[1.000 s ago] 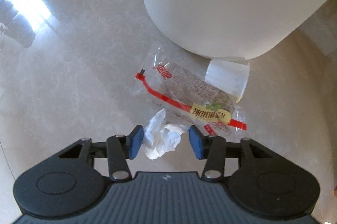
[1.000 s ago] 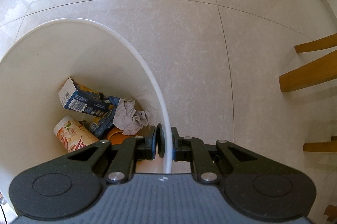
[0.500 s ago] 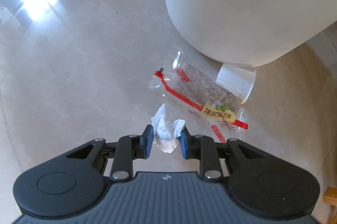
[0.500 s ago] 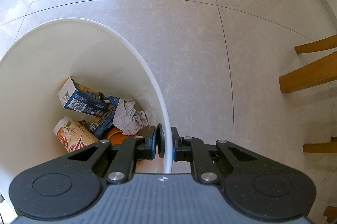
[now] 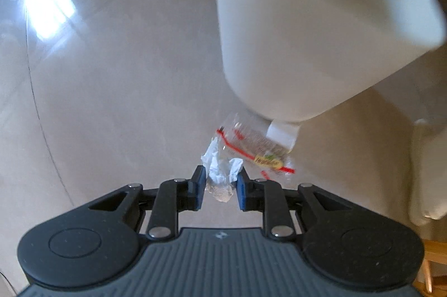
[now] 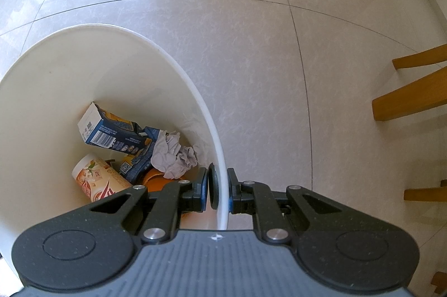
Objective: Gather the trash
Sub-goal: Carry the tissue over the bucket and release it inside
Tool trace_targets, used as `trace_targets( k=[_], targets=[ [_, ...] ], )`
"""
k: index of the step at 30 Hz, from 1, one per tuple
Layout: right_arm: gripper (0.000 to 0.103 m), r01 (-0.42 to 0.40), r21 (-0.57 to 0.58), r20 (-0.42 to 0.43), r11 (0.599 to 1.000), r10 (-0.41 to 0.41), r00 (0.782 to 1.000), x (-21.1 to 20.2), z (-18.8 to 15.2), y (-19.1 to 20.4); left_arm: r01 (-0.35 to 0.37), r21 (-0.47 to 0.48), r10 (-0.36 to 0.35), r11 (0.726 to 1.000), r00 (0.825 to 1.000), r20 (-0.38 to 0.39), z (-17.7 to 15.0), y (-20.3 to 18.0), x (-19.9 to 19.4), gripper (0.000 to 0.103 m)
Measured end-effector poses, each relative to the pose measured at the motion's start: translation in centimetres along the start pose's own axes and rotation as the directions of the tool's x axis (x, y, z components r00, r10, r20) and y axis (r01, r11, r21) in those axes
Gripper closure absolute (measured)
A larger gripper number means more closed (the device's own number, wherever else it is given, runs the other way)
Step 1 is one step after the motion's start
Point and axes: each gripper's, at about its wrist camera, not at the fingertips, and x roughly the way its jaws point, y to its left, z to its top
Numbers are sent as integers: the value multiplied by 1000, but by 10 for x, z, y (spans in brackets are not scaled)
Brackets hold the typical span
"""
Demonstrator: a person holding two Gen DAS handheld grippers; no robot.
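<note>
The left gripper point(image 5: 218, 186) points down over the floor point(image 5: 117, 90) and is closed on a crumpled white tissue point(image 5: 220, 171), which sits pinched between its blue pads point(image 5: 199, 186) and is lifted clear of the tiles. The jaws have just been closing, with the tissue between them. Below and just beyond the tissue, a clear wrapper point(image 5: 254, 147) with red stripes and a yellow label lies flat on the floor, and a small clear plastic cup point(image 5: 282, 133) lies at its far end, right against the foot of the white bin point(image 5: 301, 25). The bin fills the upper right of the left wrist view, blurred. The right gripper point(image 6: 218, 190) is clamped narrowly on the bin's rim point(image 6: 220, 185), one finger inside the wall and one outside. Inside the bin point(image 6: 69, 79) lie a blue carton point(image 6: 111, 129), a paper cup point(image 6: 97, 179) with an orange print, a grey crumpled tissue point(image 6: 173, 154) and something orange point(image 6: 156, 179) beneath them. To the right of the bin, wooden chair legs point(image 6: 413, 98) stand on the pale tiles point(image 6: 251, 59), well apart from it.
</note>
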Motion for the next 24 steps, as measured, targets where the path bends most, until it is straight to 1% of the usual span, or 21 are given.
trace_targets(
  k=[4, 7, 10, 13, 15, 16, 17, 18, 19, 20, 22, 24],
  targets=[
    [87, -3, 5, -3, 1000, 3, 1000, 0, 0, -1, 6, 24, -7, 1000, 1000, 24, 25, -4, -58, 82],
    [87, -7, 10, -5, 1000, 7, 1000, 0, 1, -2, -8, 39, 8, 999, 1000, 17, 50, -8, -89, 82],
    [87, -6, 9, -6, 1000, 6, 1000, 0, 1, -2, 6, 51, -9, 999, 999, 53, 76, -16, -116, 82],
    [87, -9, 12, -6, 1000, 9, 1000, 0, 1, -2, 33, 58, -39, 998, 992, 119, 101, -26, -135, 82],
    [87, -9, 9, -5, 1000, 9, 1000, 0, 1, -3, 54, 56, -62, 997, 987, 149, 113, -33, -132, 81],
    [87, -9, 9, -5, 1000, 9, 1000, 0, 1, -3, 62, 64, -72, 996, 984, 162, 120, -37, -133, 77],
    [87, -10, 8, -5, 1000, 10, 1000, 0, 1, -3, 62, 74, -73, 995, 983, 168, 125, -42, -132, 63],
    [87, -10, 8, -5, 1000, 10, 1000, -1, 1, -3, 56, 76, -68, 996, 983, 168, 129, -45, -128, 56],
    [87, -11, 9, -5, 1000, 11, 1000, -1, 1, -3, 41, 78, -55, 996, 982, 178, 131, -49, -127, 44],
    [87, -12, 9, -5, 1000, 12, 1000, -1, 1, -3, 25, 84, -41, 996, 981, 192, 132, -52, -126, 38],
    [87, -14, 8, -4, 1000, 14, 1000, -1, 1, -4, 4, 92, -22, 996, 979, 202, 131, -56, -121, 37],
    [87, -14, 7, -3, 1000, 14, 1000, -1, 1, -4, -2, 78, -13, 997, 981, 193, 128, -56, -114, 36]
  ],
)
